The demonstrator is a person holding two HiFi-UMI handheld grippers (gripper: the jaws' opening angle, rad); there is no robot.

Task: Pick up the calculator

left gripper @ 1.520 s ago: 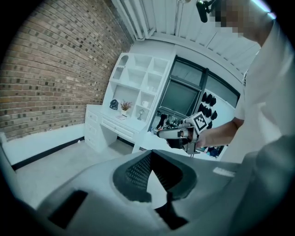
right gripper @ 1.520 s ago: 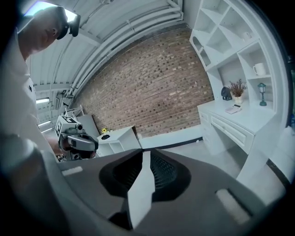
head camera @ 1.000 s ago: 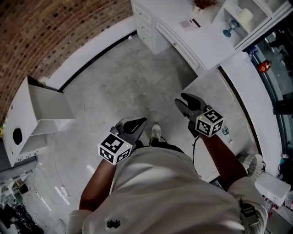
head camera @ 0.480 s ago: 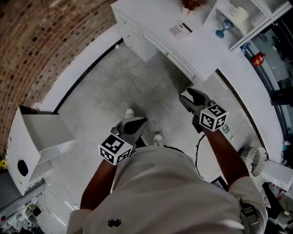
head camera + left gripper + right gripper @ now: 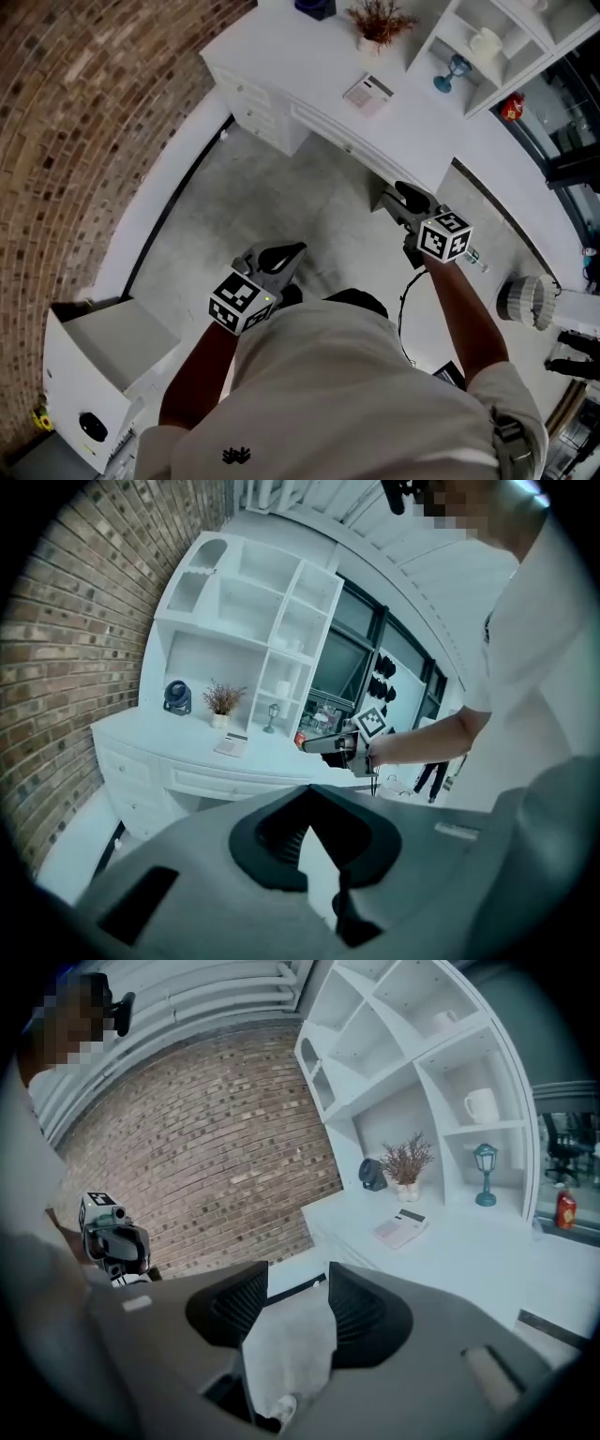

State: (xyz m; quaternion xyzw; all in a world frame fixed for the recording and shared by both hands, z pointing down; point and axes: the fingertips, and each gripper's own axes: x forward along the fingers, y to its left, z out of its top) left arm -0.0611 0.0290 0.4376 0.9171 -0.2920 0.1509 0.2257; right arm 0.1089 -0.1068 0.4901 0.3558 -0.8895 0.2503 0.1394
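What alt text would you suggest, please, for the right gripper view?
The right gripper looks past its open, empty jaws, which just swung wide and then eased in a little, toward a calculator lying on a white desk below shelves. A brick wall stands behind; the left gripper shows at far left.

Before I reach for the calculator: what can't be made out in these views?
Calculator: keys and display too small in every view.
Blue object: cut off by the head view's top edge; too small elsewhere to identify.
Red object: too small to identify in any view.
Floor underfoot: hidden by the person's torso in the head view.
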